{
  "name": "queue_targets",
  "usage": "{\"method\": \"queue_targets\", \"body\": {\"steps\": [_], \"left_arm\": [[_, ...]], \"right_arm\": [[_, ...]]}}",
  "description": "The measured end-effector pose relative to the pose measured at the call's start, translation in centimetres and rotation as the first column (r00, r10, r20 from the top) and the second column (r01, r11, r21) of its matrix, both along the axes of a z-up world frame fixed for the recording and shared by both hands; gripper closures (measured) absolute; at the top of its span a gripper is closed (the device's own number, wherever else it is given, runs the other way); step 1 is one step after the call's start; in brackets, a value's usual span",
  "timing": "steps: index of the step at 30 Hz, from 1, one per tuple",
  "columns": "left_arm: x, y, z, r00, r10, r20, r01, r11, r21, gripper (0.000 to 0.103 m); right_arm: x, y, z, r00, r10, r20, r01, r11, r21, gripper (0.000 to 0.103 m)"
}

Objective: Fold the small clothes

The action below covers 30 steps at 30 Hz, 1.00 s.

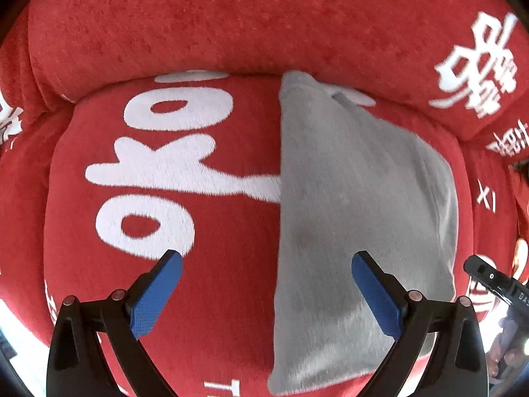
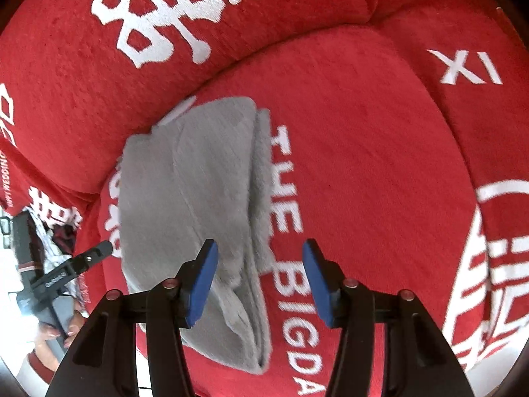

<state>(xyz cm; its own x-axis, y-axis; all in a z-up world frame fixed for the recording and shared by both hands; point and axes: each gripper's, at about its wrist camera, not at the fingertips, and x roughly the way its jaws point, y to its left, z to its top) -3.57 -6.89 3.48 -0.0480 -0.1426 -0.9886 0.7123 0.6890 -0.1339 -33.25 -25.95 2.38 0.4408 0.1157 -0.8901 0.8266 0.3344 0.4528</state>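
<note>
**Grey garment lying folded on the red cushion**

The folded grey garment is lying flat on the red seat cushion with white lettering, its far end reaching the red backrest. The left tongs are hovering wide apart above its straight edge, gripping nothing. The right tongs are standing parted over its near edge, empty.

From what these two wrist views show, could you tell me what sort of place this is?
Most likely a living room at home: a sofa under a red plush cover printed with white double-happiness characters, so probably wedding decor. A folded grey garment lies on the seat cushion. Little of the room beyond shows.
</note>
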Motion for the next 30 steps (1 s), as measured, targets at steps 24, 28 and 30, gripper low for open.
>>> {"method": "queue_targets", "body": {"steps": [24,28,30], "left_arm": [[-0.3,-3.3,-3.2,0.999,-0.013,-0.047,0.014,1.000,0.001,0.001],[-0.1,-3.5,-3.5,0.998,-0.011,-0.057,0.011,1.000,0.001,0.001],[0.1,-3.6,-3.7,0.998,-0.015,-0.059,0.015,1.000,0.000,0.001]], "right_arm": [[1.5,-1.1,-1.3,0.998,0.059,0.015,-0.059,0.998,0.035,0.092],[0.0,-1.6,-1.0,0.999,0.041,0.015,-0.041,0.998,0.051,0.069],[-0.6,-1.7,-1.0,0.999,0.028,0.029,-0.030,0.998,0.062,0.054]]}}
